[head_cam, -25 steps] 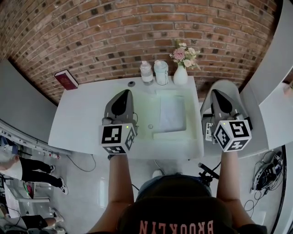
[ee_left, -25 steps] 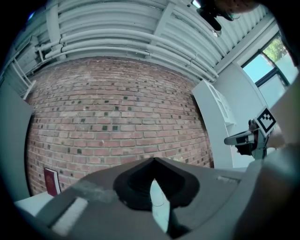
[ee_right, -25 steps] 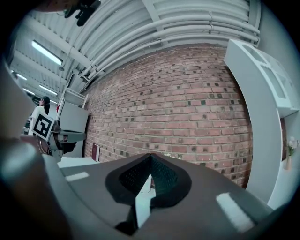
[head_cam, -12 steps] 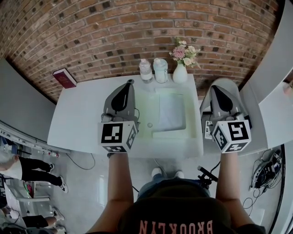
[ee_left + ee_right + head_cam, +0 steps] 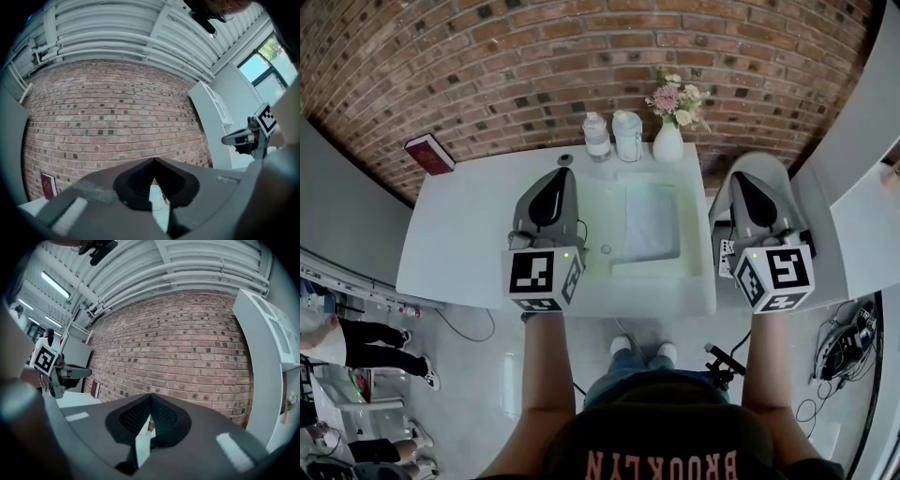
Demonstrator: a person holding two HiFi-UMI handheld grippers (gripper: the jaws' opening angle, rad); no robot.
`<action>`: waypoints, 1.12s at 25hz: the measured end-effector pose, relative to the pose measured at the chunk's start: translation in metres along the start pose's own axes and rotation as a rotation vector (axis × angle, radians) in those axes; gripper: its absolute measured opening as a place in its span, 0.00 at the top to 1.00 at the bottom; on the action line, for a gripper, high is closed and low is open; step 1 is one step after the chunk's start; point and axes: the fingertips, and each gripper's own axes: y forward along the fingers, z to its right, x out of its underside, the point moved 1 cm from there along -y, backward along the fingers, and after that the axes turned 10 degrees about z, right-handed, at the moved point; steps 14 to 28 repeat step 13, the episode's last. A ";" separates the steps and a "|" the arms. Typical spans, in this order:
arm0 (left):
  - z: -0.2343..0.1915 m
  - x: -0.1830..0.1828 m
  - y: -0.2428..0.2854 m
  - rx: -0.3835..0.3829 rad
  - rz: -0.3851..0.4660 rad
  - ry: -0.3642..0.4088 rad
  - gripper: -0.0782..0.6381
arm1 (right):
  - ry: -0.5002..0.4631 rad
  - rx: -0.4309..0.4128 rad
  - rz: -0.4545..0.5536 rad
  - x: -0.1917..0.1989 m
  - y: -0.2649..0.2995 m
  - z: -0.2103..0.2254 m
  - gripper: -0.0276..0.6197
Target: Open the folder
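Landmark: one white vase (image 5: 667, 145) holding one bunch of flowers (image 5: 678, 99), at the table's rear edge.
Book (image 5: 428, 155): one, dark red, far left of the vase, at the table's rear left corner.
Left tool (image 5: 153, 160): one, left of the vase and nearer the person, held over the table. Its jaws are pressed together with nothing between them.
Dark round thing (image 5: 565, 159): one, left of the vase, just off the left tool's tip. It is too small to tell what it is.
Bottles (image 5: 597, 141): two, pale, side by side, just left of the vase.
Small round thing (image 5: 606, 249): one, left of the vase and well toward the person. What it is cannot be told.
Folder (image 5: 653, 223): one, pale and see-through, lying flat on the table straight in front of the vase, on the person's side of it. Both tools are apart from it.
Right tool (image 5: 150, 397): one, right of the vase and nearer the person, beyond the table's right edge. Its jaws are closed tip to tip and hold nothing.
Marker cubes (image 5: 542, 278): two, one at the rear of each tool.
Table (image 5: 469, 234): one, white and smooth.
Room: a red brick wall (image 5: 534, 56) rises behind the vase. The floor (image 5: 478, 394) is grey. Pale pipes (image 5: 117, 42) run under the ceiling. Cables (image 5: 844, 361) lie on the floor to the right of the vase, and a person's legs (image 5: 370, 349) show far to its left.
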 end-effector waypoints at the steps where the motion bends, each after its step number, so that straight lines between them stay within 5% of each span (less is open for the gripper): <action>1: 0.001 0.000 0.000 0.000 0.001 0.001 0.89 | -0.002 -0.001 0.000 -0.001 0.000 0.000 0.96; 28: -0.001 -0.006 -0.001 -0.008 0.010 0.012 0.89 | 0.000 -0.002 0.003 -0.004 -0.001 0.000 0.96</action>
